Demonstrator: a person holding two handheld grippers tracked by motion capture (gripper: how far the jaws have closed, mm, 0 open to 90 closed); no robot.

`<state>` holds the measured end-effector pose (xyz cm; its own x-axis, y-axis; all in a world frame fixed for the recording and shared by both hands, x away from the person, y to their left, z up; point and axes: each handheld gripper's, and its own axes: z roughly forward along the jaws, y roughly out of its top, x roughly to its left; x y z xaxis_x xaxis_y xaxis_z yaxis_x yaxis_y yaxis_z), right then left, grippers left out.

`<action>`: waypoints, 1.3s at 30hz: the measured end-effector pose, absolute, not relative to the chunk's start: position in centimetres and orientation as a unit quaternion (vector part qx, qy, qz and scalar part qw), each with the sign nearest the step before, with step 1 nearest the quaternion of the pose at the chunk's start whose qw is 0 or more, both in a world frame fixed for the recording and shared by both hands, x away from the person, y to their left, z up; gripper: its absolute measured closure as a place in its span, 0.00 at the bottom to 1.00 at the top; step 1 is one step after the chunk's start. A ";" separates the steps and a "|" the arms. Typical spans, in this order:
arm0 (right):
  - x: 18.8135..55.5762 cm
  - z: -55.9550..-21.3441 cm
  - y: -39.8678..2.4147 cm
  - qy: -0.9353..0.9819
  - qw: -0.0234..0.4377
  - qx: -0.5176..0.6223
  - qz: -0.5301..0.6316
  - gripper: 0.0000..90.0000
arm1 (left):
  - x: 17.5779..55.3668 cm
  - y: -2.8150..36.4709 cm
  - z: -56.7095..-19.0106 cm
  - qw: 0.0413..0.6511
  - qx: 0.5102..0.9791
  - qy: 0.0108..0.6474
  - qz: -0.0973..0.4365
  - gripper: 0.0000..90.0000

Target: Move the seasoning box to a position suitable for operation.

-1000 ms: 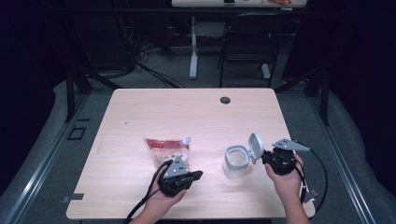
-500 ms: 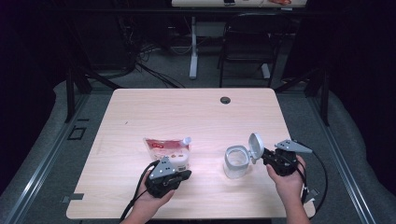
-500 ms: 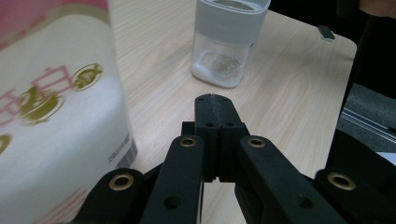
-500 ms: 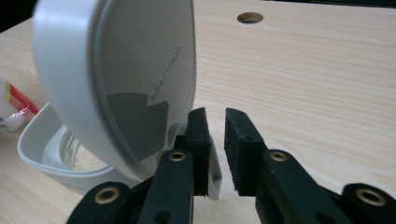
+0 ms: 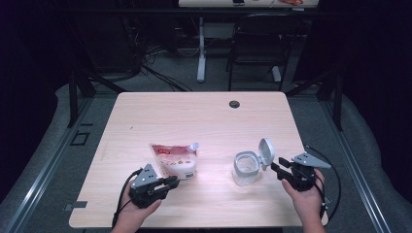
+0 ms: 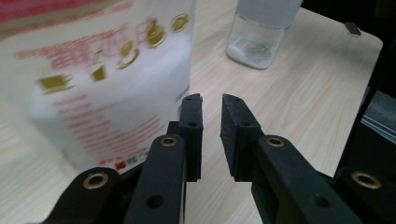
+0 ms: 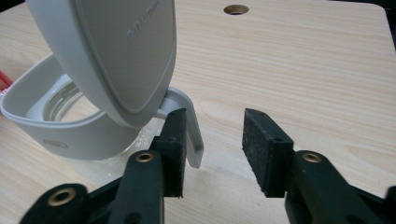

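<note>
I have a white pouch [image 5: 175,161] with a red top band and gold print lying on the wooden surface [image 5: 204,116], left of centre. To its right, apart from it, stands a clear jar [image 5: 244,169] with a white collar and its white flip lid [image 5: 266,152] hinged up and open, leaning toward my right side. In the left gripper view, the jar holds a little white powder at the bottom.

My left gripper [image 5: 167,183] lies low and level at the near edge of the pouch. Its fingers [image 6: 192,130] have just been opening to a narrow gap; nothing sits between them, and the pouch is just beside the left one. The hand [image 5: 138,211] grips it from below the frame.

My right gripper [image 5: 276,170] points level at the jar's hinge side. Its fingers [image 7: 261,144] have just been opening and stand wide, empty between them, the lid's hinge tab [image 7: 189,126] right at the left finger; whether they touch I cannot tell.
</note>
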<state>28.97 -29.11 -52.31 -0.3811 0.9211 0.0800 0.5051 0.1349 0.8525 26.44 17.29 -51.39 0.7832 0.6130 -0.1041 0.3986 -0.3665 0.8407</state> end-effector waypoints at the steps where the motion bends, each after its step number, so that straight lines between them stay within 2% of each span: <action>1: 28.9 -52.4 -29.1 0.713 0.243 0.499 0.429 0.65 | 26.5 17.6 -51.4 0.470 0.818 0.311 0.114 0.87; 7: 28.5 -52.8 -28.7 0.717 0.228 0.497 0.432 0.69 | 26.3 19.2 -51.2 0.472 0.810 0.324 0.127 0.84; 16: 28.4 -53.3 -27.8 0.734 0.242 0.477 0.418 0.71 | 25.8 21.7 -51.8 0.466 0.805 0.340 0.139 0.80; 25: 28.9 -54.2 -27.3 0.733 0.244 0.481 0.416 0.66 | 25.8 23.5 -52.0 0.474 0.791 0.358 0.145 0.78; 39: 30.3 -54.9 -26.2 0.727 0.265 0.478 0.417 0.70 | 26.6 24.1 -52.8 0.470 0.786 0.378 0.135 0.78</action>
